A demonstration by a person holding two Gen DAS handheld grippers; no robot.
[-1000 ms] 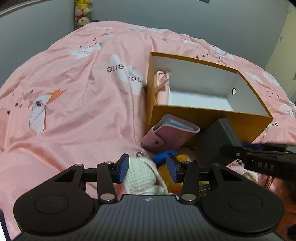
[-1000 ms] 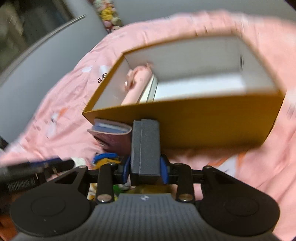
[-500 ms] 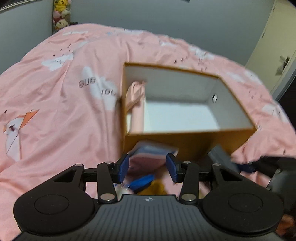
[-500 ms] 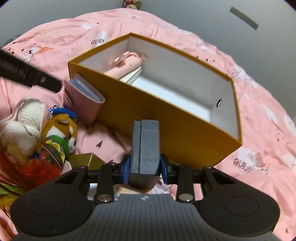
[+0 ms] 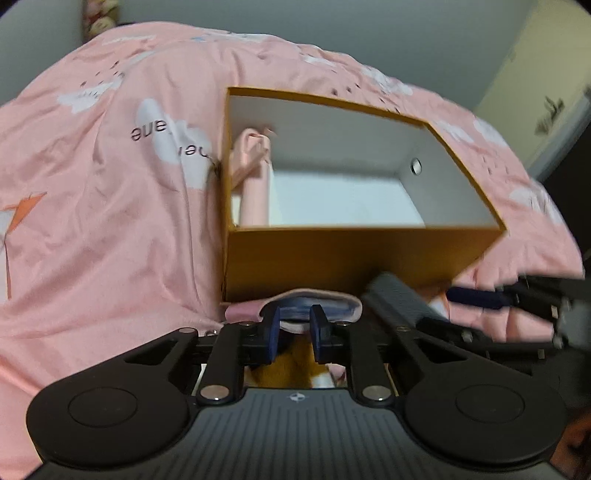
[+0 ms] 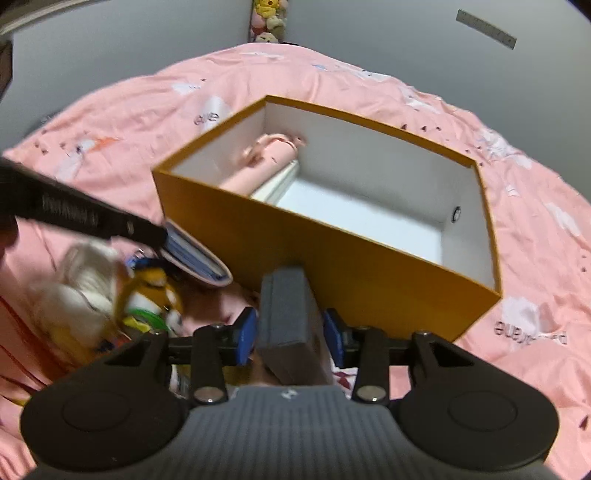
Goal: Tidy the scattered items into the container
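An orange box (image 5: 332, 258) with a white inside stands on the pink bed; it also shows in the right wrist view (image 6: 332, 254). A pink pouch (image 5: 253, 170) lies inside at its left end. My left gripper (image 5: 294, 332) has its fingers narrowed around the edge of a pink card wallet (image 5: 314, 306) lying against the box front. My right gripper (image 6: 290, 330) is open; a dark grey case (image 6: 286, 314) sits tilted between its fingers, which stand clear of its sides. The case also shows in the left wrist view (image 5: 399, 299).
A white knitted toy (image 6: 85, 284) and a yellow plush dog (image 6: 151, 291) lie left of the box beside other small items. The pink bedspread (image 5: 110, 221) surrounds the box. Plush toys (image 6: 267, 18) sit by the far wall.
My right gripper has opened and the grey case now sits loose and tilted. My left gripper has moved onto the pink wallet and narrowed around it.
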